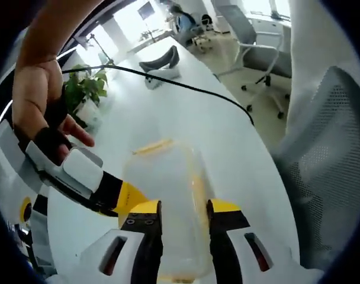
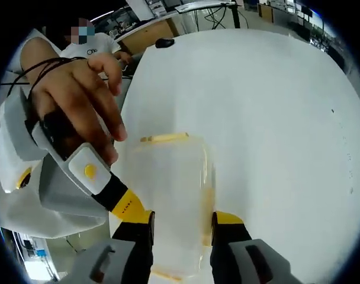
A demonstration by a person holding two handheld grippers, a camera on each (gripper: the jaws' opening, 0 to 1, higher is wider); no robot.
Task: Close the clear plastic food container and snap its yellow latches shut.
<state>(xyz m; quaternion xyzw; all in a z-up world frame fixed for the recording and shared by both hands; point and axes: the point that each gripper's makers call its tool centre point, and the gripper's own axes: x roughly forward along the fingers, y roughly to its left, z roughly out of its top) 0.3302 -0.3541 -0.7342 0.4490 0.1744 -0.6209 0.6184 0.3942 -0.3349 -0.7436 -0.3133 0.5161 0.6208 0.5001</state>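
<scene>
both tongs (image 1: 184, 236) (image 2: 183, 248) straddle the clear container (image 1: 168, 195) (image 2: 171, 195).

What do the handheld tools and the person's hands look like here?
Both tools have black jaws with yellow tips on white bodies: left tool, right tool. The other tool's white-and-grey handle carries a yellow dot. The hand is bare, black cord across the wrist.
</scene>
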